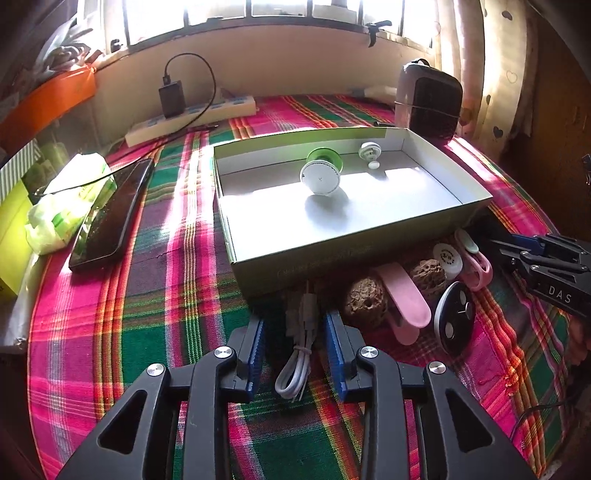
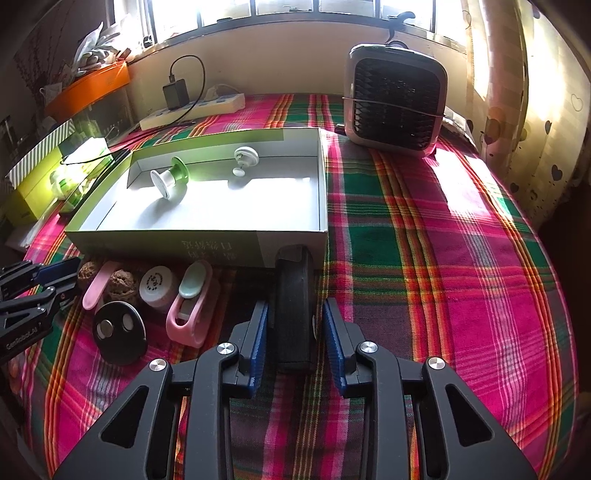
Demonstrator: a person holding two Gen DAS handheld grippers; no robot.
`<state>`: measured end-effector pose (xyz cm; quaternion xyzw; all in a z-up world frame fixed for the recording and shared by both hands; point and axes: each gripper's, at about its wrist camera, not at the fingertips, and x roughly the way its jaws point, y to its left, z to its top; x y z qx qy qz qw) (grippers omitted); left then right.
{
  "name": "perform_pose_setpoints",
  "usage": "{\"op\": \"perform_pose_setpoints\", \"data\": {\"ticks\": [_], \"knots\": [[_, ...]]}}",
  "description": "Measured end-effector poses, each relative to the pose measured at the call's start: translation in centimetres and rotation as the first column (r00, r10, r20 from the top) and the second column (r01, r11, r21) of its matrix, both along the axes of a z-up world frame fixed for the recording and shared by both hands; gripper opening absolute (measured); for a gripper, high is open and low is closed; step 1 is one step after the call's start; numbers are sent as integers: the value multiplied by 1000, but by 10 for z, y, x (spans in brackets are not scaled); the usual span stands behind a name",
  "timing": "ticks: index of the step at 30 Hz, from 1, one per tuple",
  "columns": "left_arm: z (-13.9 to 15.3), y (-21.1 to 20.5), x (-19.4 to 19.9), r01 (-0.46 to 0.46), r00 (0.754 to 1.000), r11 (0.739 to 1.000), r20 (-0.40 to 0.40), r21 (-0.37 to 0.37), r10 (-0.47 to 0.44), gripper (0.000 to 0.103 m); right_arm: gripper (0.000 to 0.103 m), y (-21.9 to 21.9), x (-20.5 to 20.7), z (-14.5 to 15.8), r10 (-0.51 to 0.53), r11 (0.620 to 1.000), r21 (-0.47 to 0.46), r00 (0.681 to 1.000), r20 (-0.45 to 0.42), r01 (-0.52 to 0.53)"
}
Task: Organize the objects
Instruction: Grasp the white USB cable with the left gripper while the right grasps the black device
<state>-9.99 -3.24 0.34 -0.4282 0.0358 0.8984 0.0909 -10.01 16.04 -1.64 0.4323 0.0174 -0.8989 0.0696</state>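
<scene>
The left gripper (image 1: pixel 293 354) has its jaws spread around a white cable (image 1: pixel 295 369), untouched; the right gripper's (image 2: pixel 295 347) jaws straddle a black case (image 2: pixel 293 306), contact unclear.

Domestic room: plaid cloth (image 2: pixel 424 229) over the tabletop, heart-print curtain (image 2: pixel 546 122) at a window (image 2: pixel 280 7), power strip (image 2: pixel 192 109), small fan (image 2: pixel 395 99).
</scene>
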Motion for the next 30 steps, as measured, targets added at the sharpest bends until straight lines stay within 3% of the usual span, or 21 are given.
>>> {"op": "perform_pose_setpoints", "data": {"ticks": [9,30], "knots": [[0,-2,0,-11,1000,1000,-5,-1,11,18,30,-2,-2,0,1,1000,2,1000,-1,-1],[6,-5,3,-18,1000,1000,-9,24,18,17,24,0,1,1,1,1000,1,1000,-4,-1]]}}
